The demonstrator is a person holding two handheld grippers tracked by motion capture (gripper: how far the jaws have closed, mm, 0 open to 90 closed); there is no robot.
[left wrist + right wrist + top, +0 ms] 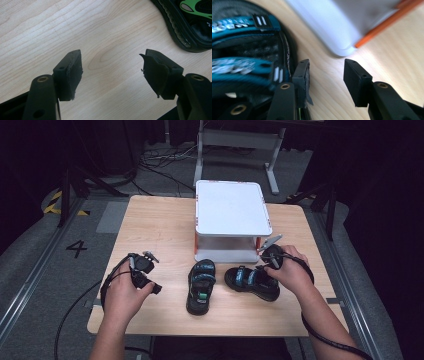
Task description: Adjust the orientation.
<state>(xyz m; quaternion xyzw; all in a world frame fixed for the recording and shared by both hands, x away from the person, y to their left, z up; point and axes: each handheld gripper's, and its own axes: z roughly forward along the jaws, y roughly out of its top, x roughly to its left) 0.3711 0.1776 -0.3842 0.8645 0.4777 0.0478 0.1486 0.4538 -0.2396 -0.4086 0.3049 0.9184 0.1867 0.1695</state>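
Note:
Two black sandals with teal straps lie on the wooden table [150, 220]. One sandal [201, 287] points away from me at centre, and its sole edge with a green mark [190, 25] shows in the left gripper view. The other sandal [250, 281] lies sideways to its right. My left gripper [150, 280] hovers over bare wood left of the centre sandal, jaws wide apart [111, 56] with nothing between them. My right gripper [267, 267] is at the far end of the sideways sandal [242, 50]. It stands open [325, 63], with its left jaw right beside the sandal's sole edge and only wood in the gap.
A white two-tier stand [232, 207] with orange posts [387, 22] sits at the table's back centre, its base corner [324, 27] just beyond the right gripper. Cables trail from both grippers off the front edge. Bare wood lies at the left and front.

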